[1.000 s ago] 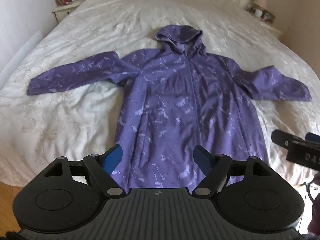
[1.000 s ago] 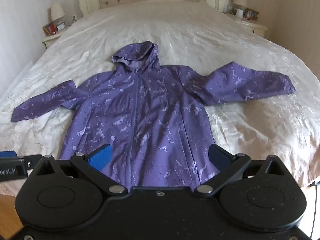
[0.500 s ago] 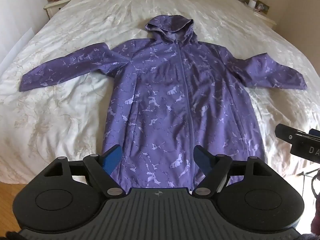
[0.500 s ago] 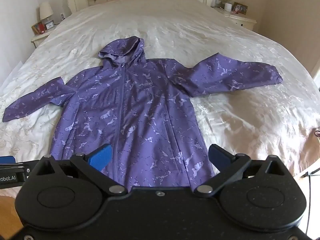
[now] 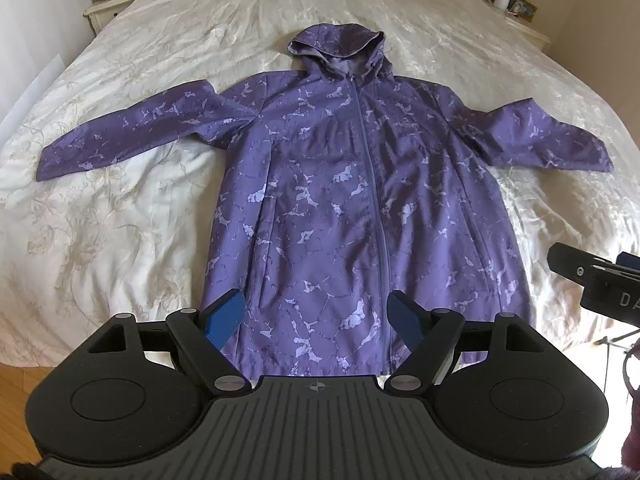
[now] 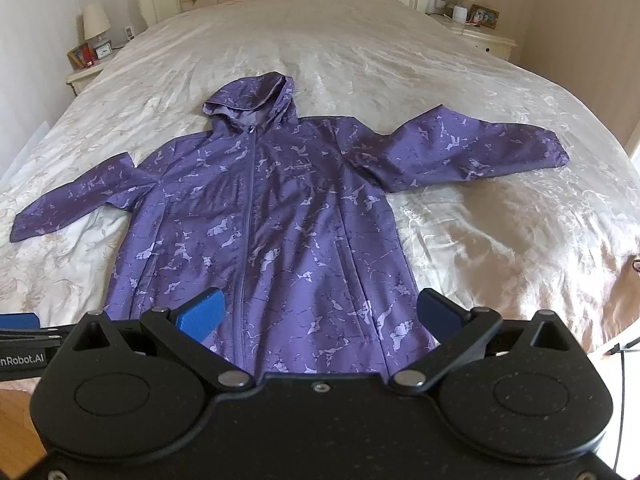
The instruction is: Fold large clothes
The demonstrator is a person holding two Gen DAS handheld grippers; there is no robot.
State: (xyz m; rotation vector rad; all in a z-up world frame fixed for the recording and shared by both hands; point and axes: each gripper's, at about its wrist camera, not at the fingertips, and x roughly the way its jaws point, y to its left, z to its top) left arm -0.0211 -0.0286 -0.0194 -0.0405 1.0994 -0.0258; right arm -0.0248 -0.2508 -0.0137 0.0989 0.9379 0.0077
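Jacket lies spread flat on the bed, ready for folding; both tongs hang released near its hem.

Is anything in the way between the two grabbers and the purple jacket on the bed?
Nothing visible is. The purple jacket lies spread flat on the bed, and both the left gripper and the right gripper hang open near its hem with only air between.

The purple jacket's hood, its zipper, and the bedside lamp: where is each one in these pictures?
hood (image 6: 250, 100): right wrist view, on its top fabric.
zipper (image 6: 248, 208): right wrist view, midway down the jacket front.
bedside lamp (image 6: 96, 20): right wrist view, on its shade.
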